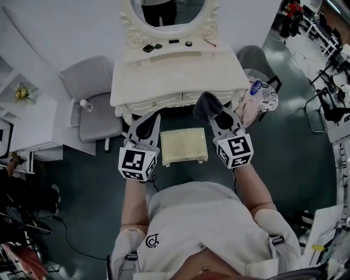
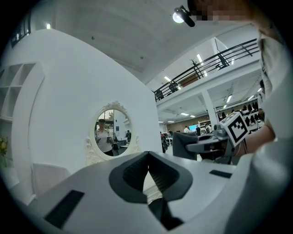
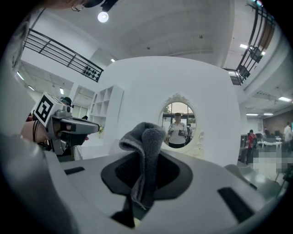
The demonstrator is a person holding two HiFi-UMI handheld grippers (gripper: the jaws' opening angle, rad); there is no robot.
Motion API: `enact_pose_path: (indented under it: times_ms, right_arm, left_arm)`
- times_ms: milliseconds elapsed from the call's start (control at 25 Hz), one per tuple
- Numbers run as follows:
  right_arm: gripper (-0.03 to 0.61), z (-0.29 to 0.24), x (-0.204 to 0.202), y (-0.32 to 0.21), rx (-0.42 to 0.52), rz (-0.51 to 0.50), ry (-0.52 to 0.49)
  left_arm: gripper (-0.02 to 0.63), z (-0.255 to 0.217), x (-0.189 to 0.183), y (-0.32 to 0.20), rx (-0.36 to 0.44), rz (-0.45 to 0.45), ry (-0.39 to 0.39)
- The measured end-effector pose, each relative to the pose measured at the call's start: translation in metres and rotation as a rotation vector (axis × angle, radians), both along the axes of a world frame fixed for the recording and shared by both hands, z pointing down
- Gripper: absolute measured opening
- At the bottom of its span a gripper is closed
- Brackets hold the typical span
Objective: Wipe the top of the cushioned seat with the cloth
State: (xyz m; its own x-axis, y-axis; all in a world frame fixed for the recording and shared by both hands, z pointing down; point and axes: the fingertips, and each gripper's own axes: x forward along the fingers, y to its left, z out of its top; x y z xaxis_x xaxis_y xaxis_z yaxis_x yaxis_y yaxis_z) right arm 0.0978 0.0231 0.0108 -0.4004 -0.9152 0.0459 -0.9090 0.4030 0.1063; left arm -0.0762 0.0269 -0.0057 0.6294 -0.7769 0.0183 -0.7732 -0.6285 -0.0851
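The mirror (image 1: pixel 168 13) is running off the head view's far edge; small dark items (image 1: pixel 149 48) on the dressing table (image 1: pixel 175 76) are showing too small to name. The cloth (image 3: pixel 145 146) is hiding where the jaws of the right gripper (image 3: pixel 144 178) are meeting, its lower end vanishing between them.

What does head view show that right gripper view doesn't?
Head view only: the cushioned seat, the vanity table, a grey chair. Right gripper view only: the ceiling light and the upper-level railing. Both: the cloth clamped in the right gripper, the left gripper, the oval mirror.
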Motion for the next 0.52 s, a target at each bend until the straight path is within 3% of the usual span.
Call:
enact_pose_path:
  times_ms: [520]
  right_arm:
    - [0.066,0.012,0.001,0.008,-0.012,0.014,0.023]
  left_arm:
    - [0.012,0.009,-0.003,0.003,-0.015,-0.009,-0.003]
